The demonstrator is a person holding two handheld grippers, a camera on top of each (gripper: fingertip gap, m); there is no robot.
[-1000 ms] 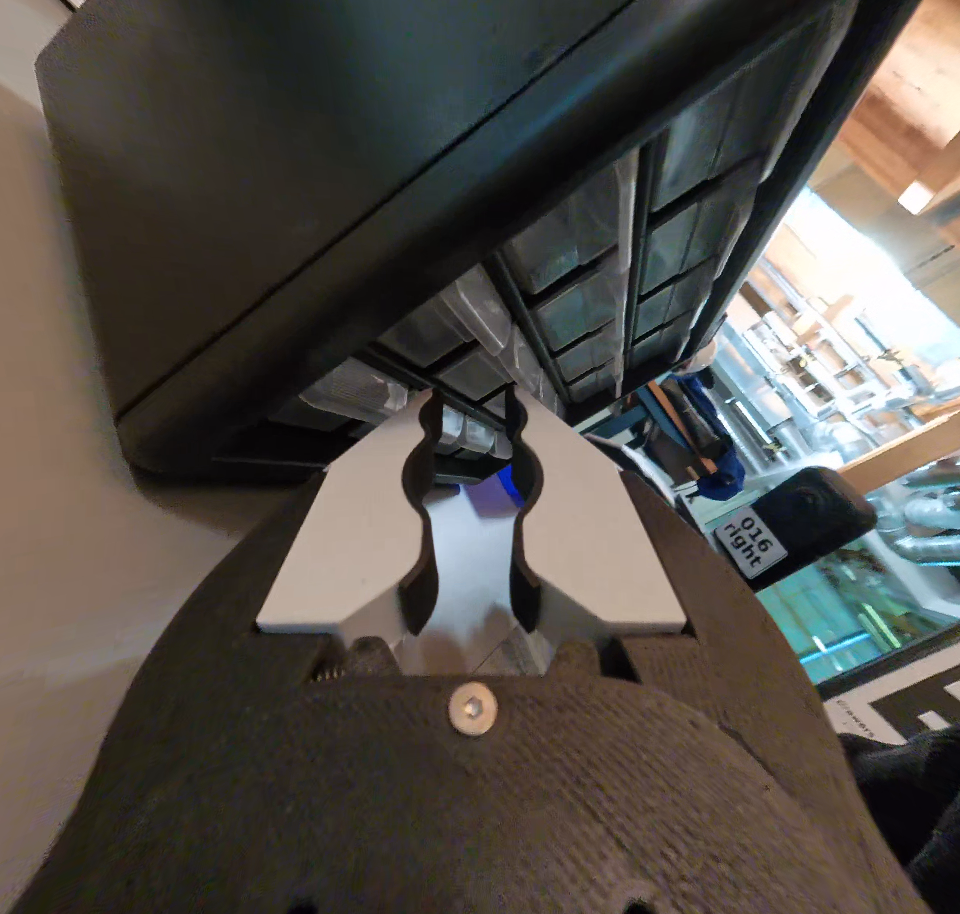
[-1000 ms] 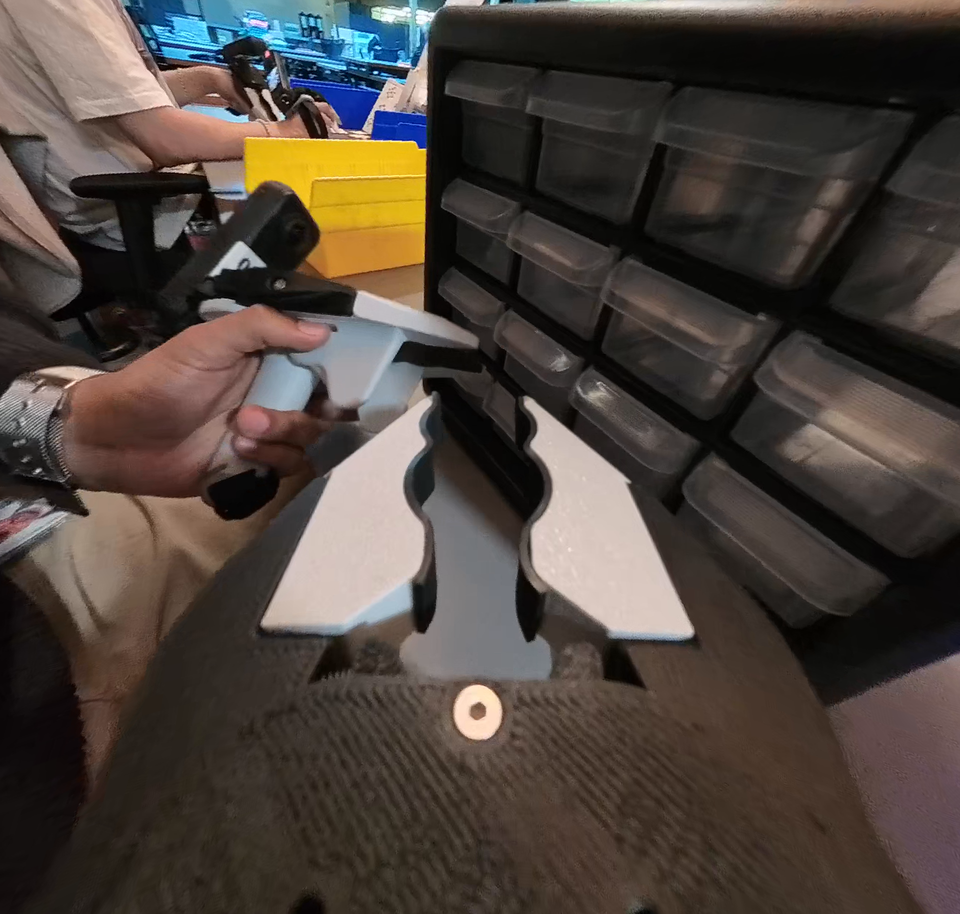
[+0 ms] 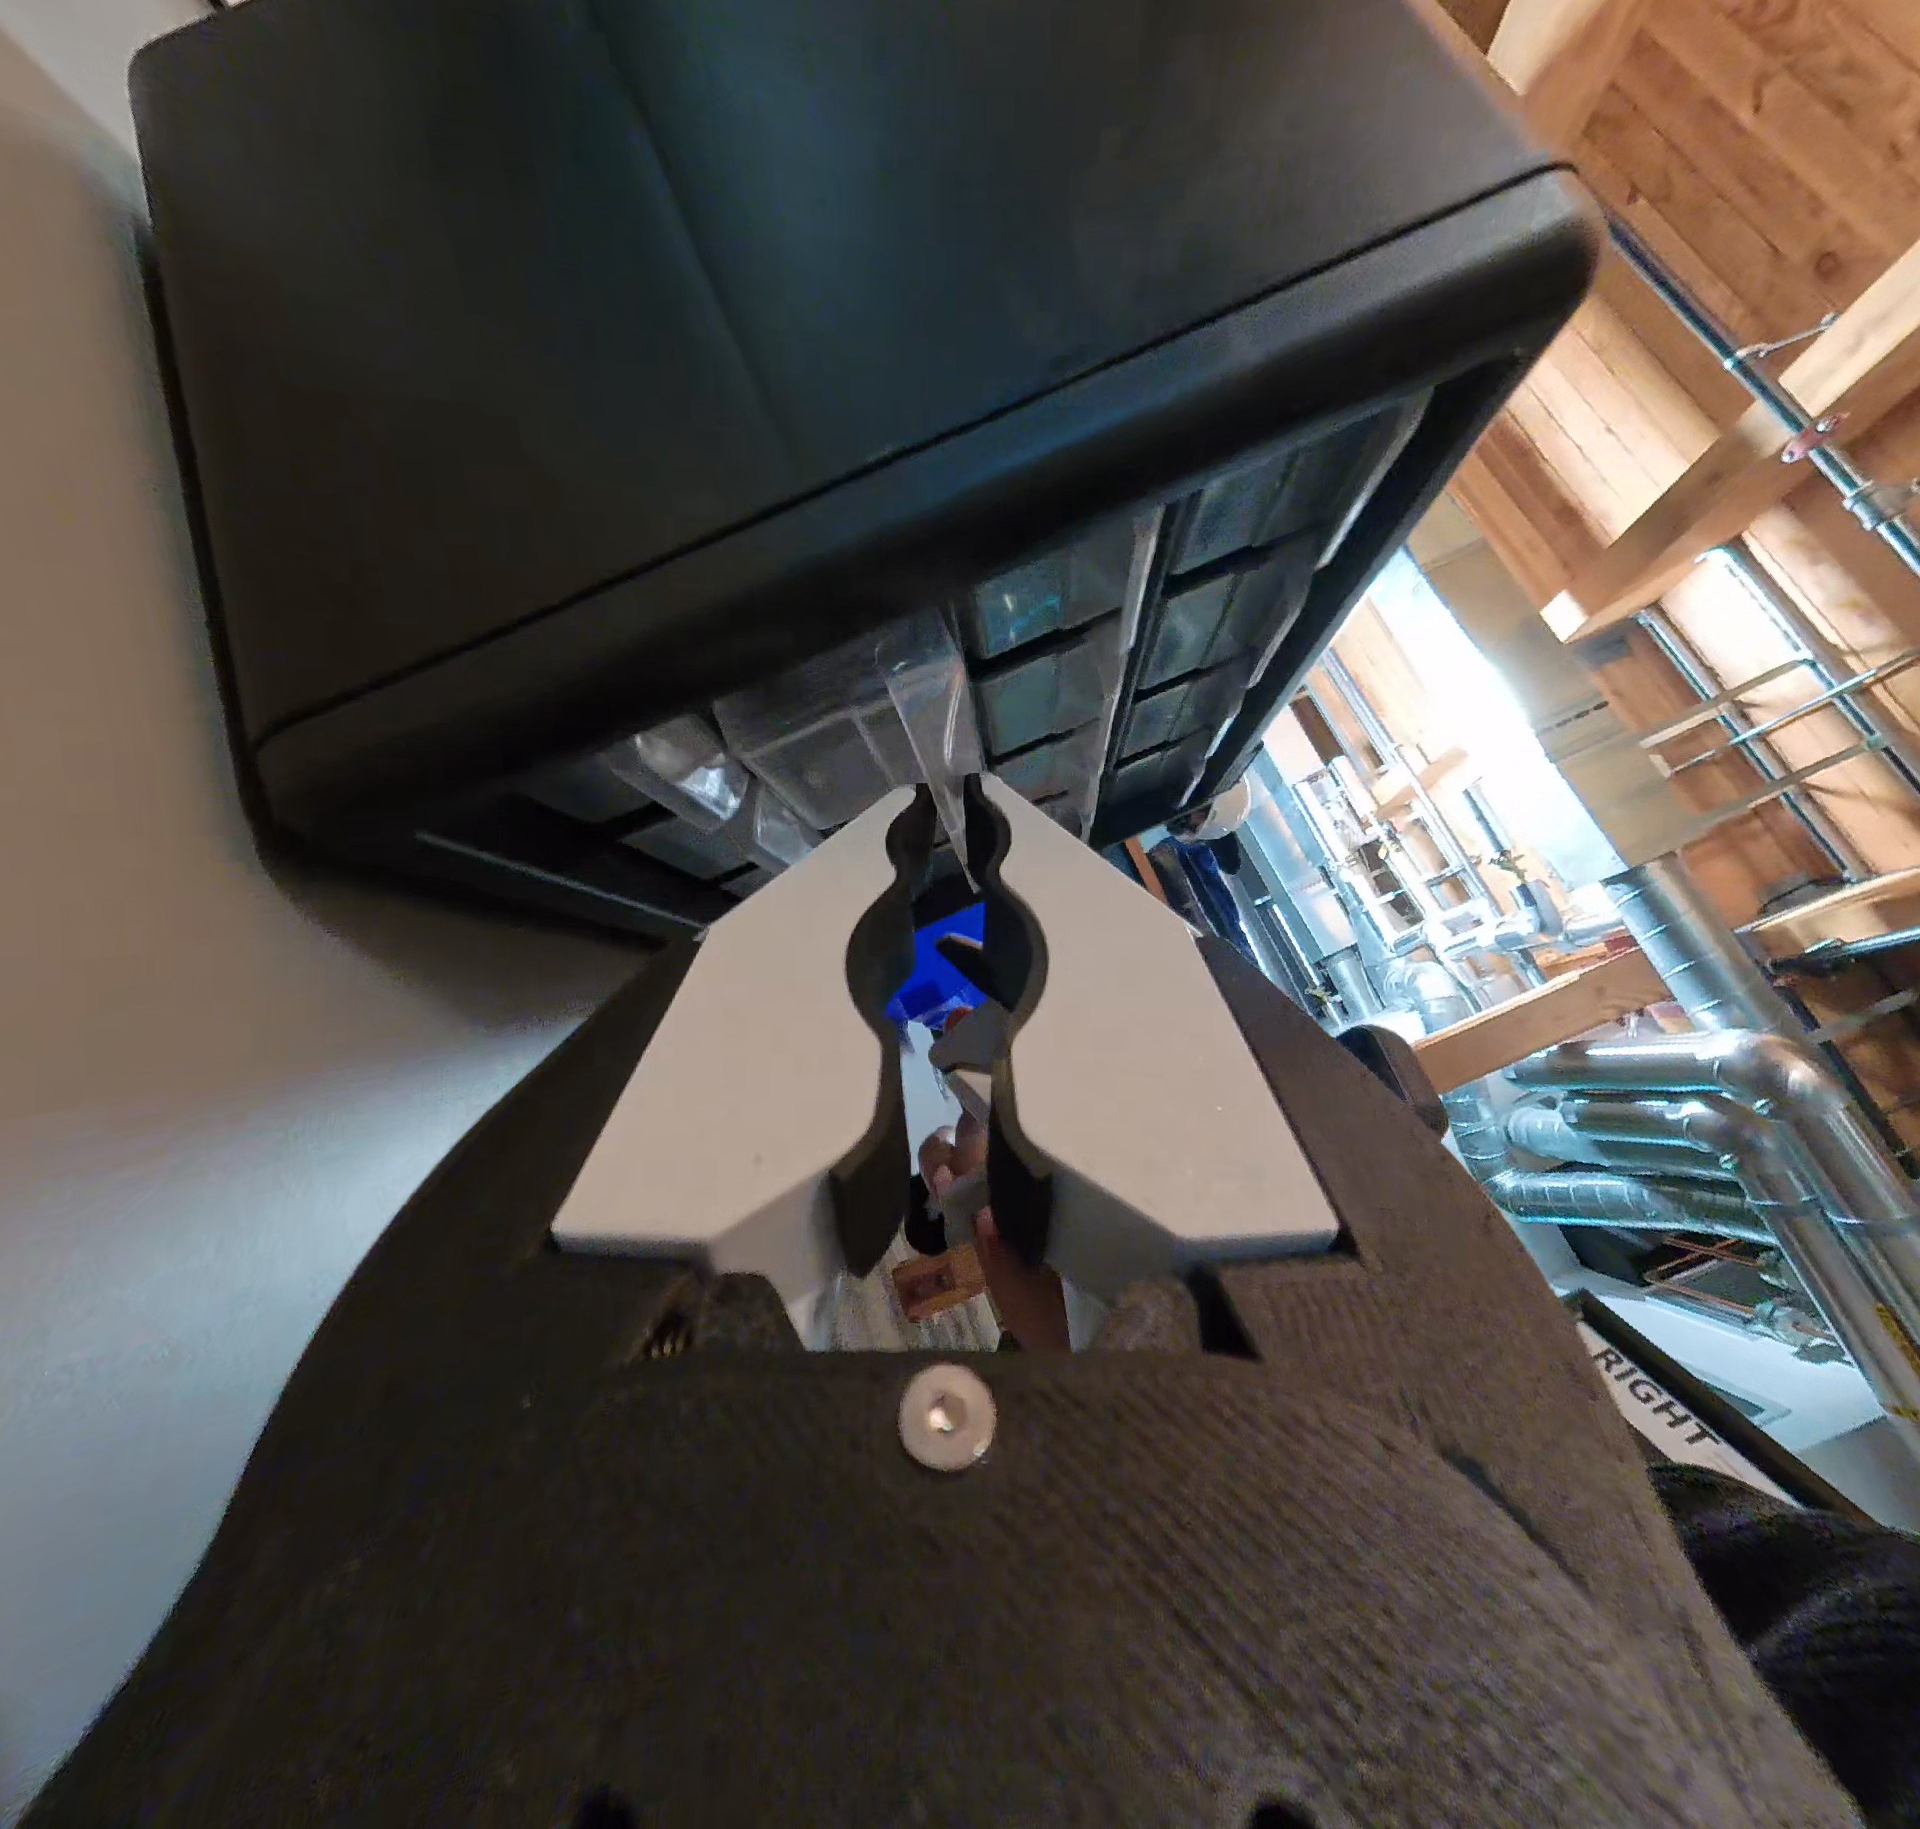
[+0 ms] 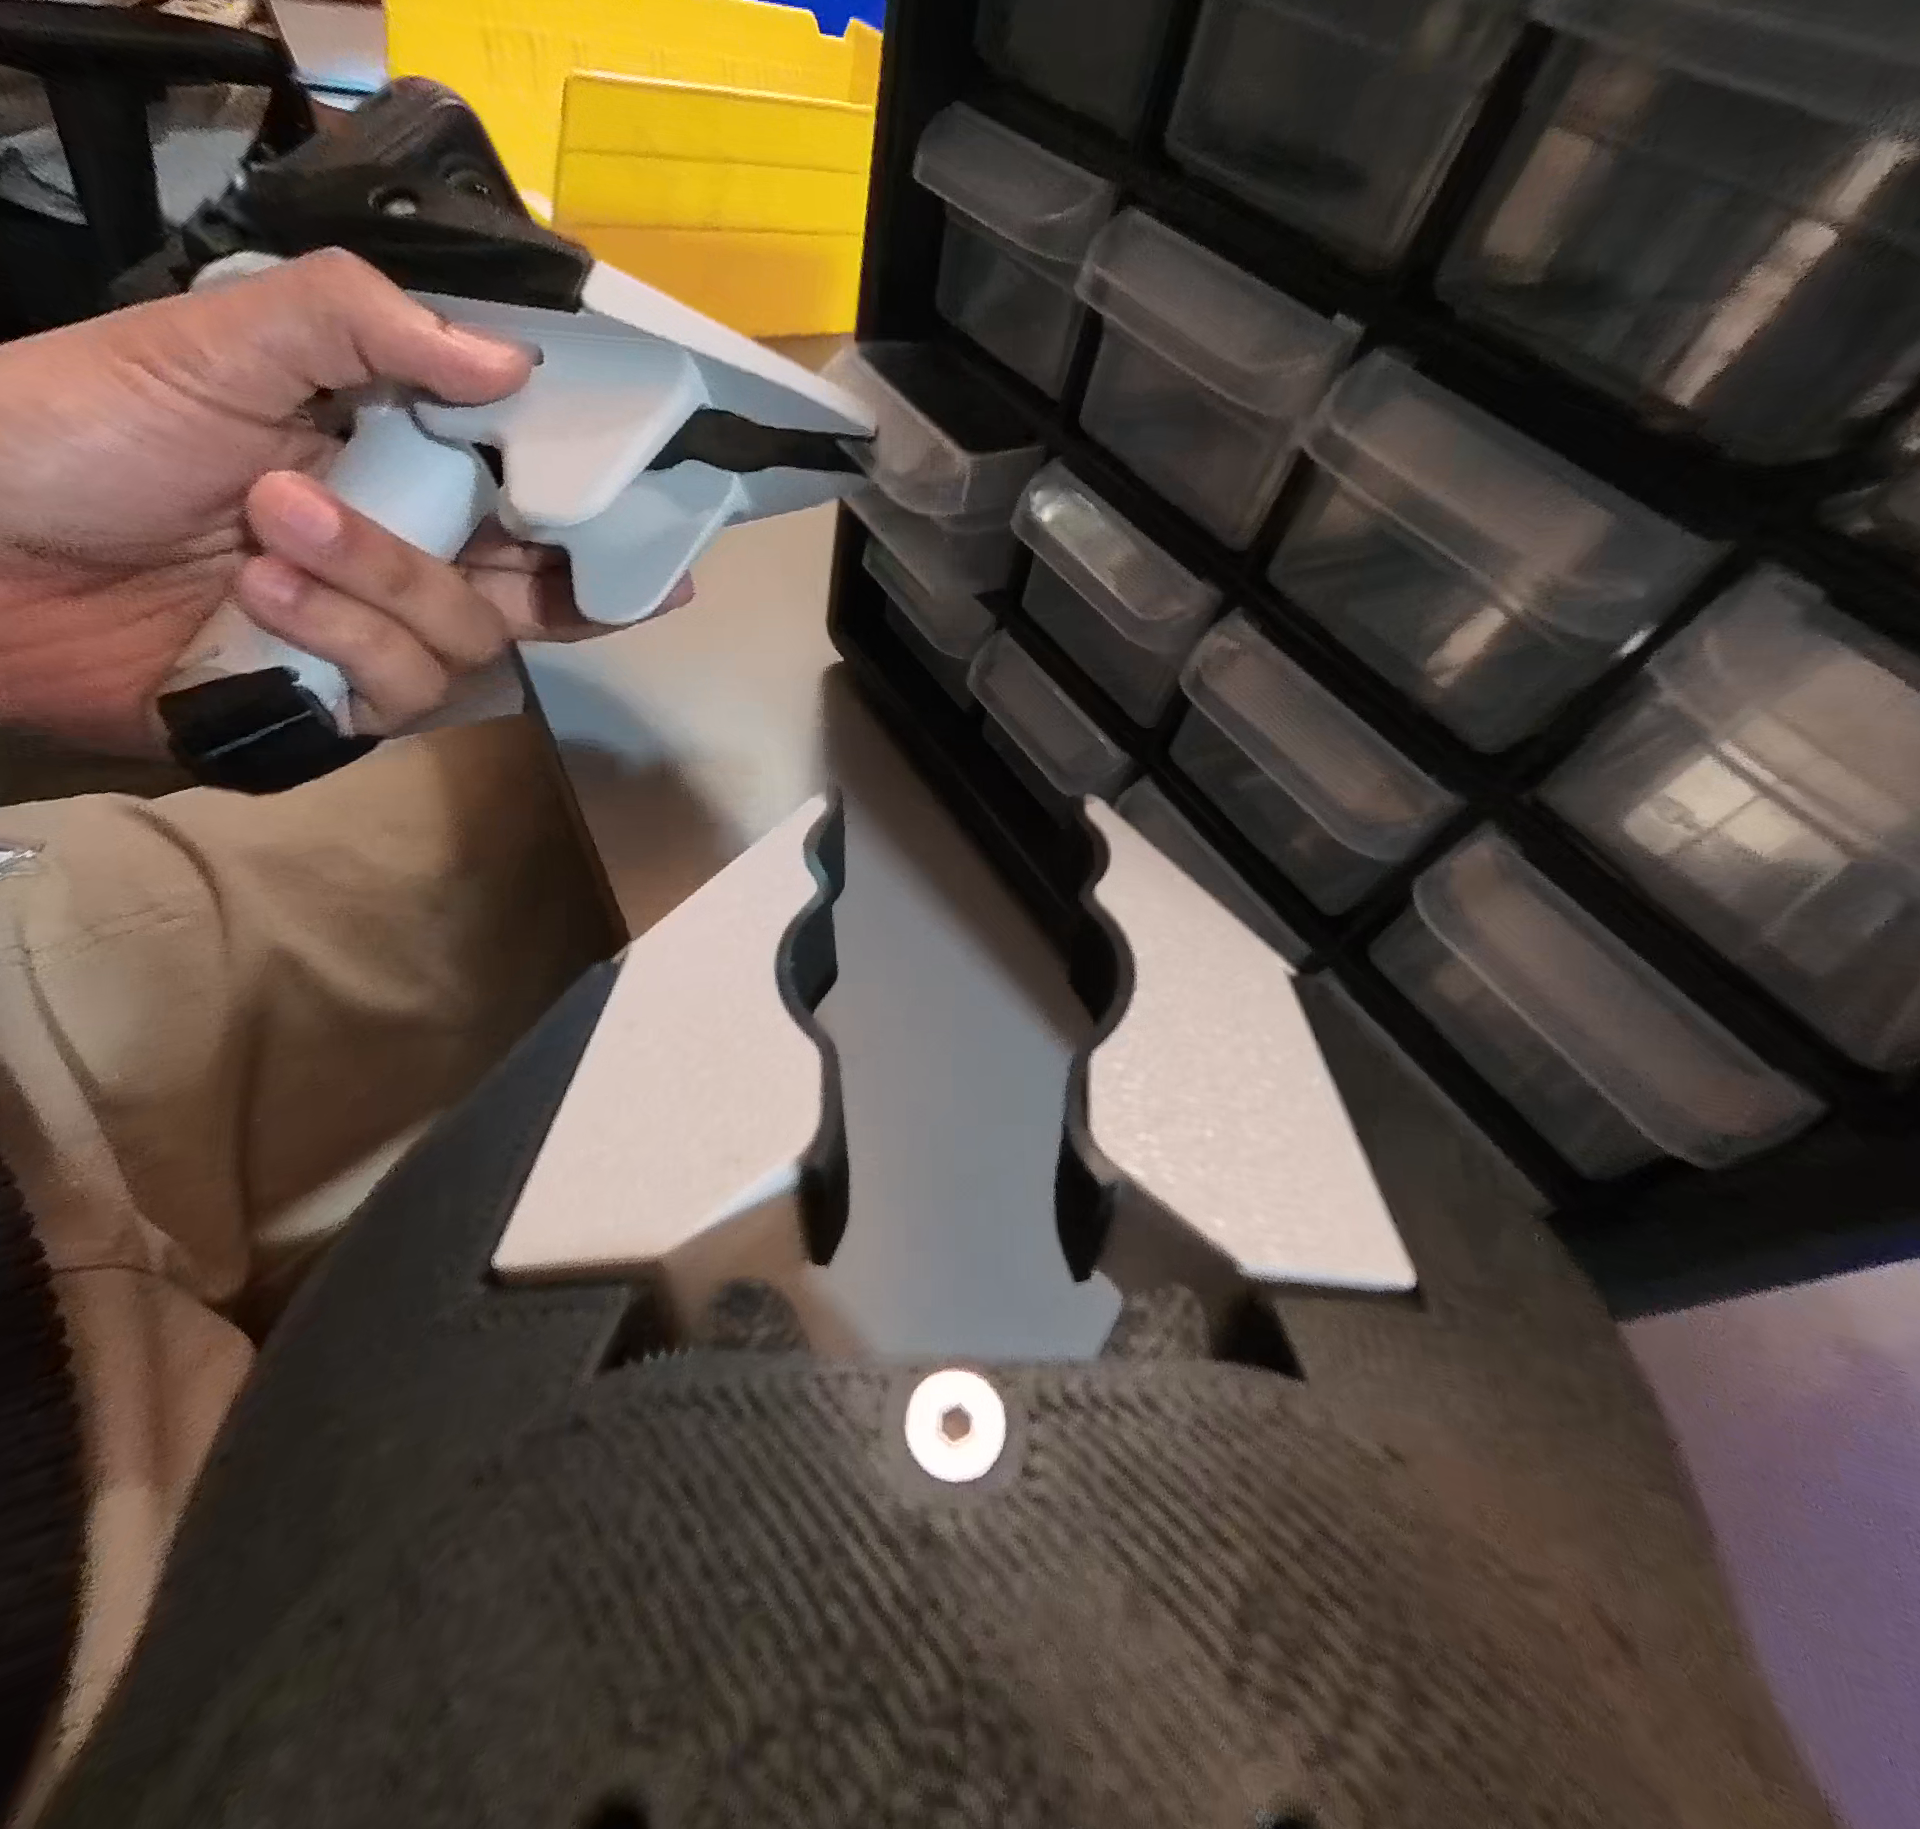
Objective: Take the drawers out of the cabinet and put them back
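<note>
In the black cabinet (image 4: 883, 252), clear smoky drawers (image 4: 1195, 377).

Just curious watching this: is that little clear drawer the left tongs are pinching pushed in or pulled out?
Partly out. The clear drawer juts past its neighbours in the black cabinet, its lip between the left tongs.

left view close beside cabinet (image 3: 727, 325), right view facing its front

One black cabinet (image 4: 1091, 844), two yellow bins (image 4: 717, 179), two hand-held grippers (image 4: 961, 813).
</note>
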